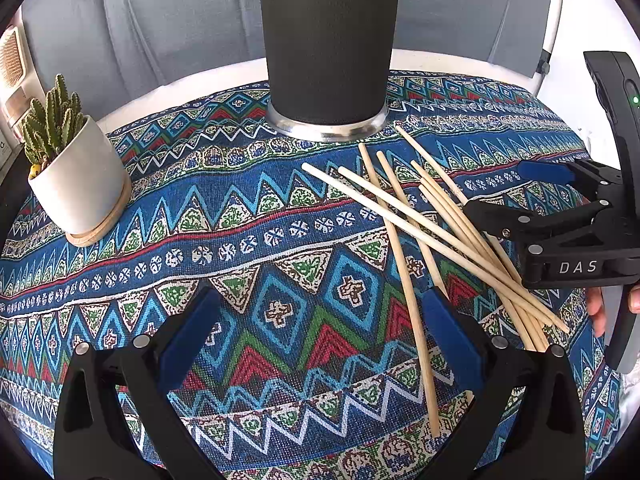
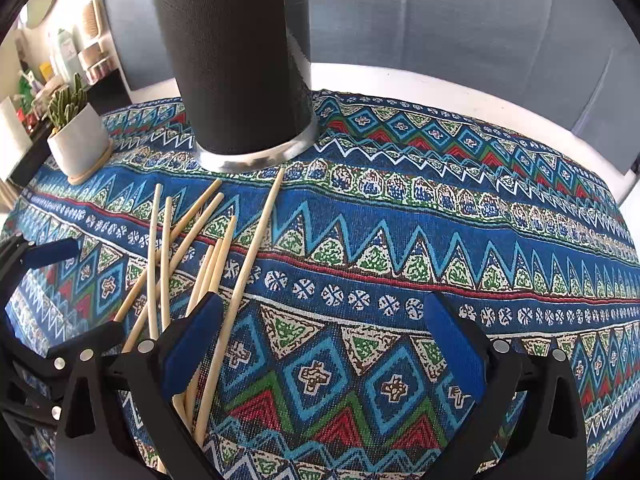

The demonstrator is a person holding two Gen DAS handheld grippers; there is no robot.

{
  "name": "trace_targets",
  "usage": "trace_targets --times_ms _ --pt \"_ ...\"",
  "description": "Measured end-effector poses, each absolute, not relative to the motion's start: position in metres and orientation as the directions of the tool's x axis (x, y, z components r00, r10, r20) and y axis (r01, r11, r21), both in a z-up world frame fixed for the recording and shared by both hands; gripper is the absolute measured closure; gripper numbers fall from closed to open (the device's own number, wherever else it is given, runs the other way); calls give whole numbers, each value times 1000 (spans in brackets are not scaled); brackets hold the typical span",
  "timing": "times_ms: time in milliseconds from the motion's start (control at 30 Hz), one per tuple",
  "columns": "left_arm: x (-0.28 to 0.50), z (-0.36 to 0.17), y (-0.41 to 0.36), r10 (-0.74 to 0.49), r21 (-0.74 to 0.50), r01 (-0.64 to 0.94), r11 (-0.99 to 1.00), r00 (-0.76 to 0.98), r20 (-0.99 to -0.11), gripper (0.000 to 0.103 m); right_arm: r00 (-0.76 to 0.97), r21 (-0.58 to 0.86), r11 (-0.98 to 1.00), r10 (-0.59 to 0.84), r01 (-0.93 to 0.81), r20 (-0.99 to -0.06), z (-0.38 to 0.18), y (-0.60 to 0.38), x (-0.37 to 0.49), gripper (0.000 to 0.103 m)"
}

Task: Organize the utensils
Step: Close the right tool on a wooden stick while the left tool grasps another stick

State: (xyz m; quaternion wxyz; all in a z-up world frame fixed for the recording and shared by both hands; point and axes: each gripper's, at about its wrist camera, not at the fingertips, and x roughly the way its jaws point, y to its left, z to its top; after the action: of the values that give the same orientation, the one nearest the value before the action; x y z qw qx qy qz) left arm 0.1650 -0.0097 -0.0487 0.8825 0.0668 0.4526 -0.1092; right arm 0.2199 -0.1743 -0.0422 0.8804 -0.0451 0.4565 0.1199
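Note:
Several wooden chopsticks point(image 1: 436, 236) lie crossed in a loose pile on the patterned tablecloth point(image 1: 240, 240), in front of a tall black tumbler point(image 1: 328, 40) with a steel base. My left gripper point(image 1: 320, 320) is open and empty, low over the cloth, with the pile by its right finger. My right gripper point(image 1: 500, 196) reaches in from the right over the pile. In the right wrist view the right gripper point(image 2: 320, 328) is open and empty, the chopsticks point(image 2: 192, 264) lie by its left finger, and the tumbler point(image 2: 236, 60) stands beyond. The left gripper point(image 2: 68, 292) shows at the left edge.
A white pot with a cactus point(image 1: 76, 168) stands on a wooden saucer at the back left of the table; it also shows in the right wrist view point(image 2: 76, 140). A grey sofa back point(image 1: 160, 20) rises behind the table. Cluttered shelves point(image 2: 48, 60) stand at far left.

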Motion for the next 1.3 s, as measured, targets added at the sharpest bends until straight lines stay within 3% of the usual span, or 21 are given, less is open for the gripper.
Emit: trace_targets --times_ms 1233,1267,1300 --pt "167 -50 -11 -126 22 246 969 567 -814 5 557 23 967 165 -253 -814 -44 -171 221 9" --pt "167 -49 -11 -127 22 247 969 571 -811 10 558 22 966 166 -256 -813 -44 -170 221 12" --pt "166 -47 -11 -129 25 248 968 582 -803 24 561 23 965 172 -263 -810 -43 -171 219 18"
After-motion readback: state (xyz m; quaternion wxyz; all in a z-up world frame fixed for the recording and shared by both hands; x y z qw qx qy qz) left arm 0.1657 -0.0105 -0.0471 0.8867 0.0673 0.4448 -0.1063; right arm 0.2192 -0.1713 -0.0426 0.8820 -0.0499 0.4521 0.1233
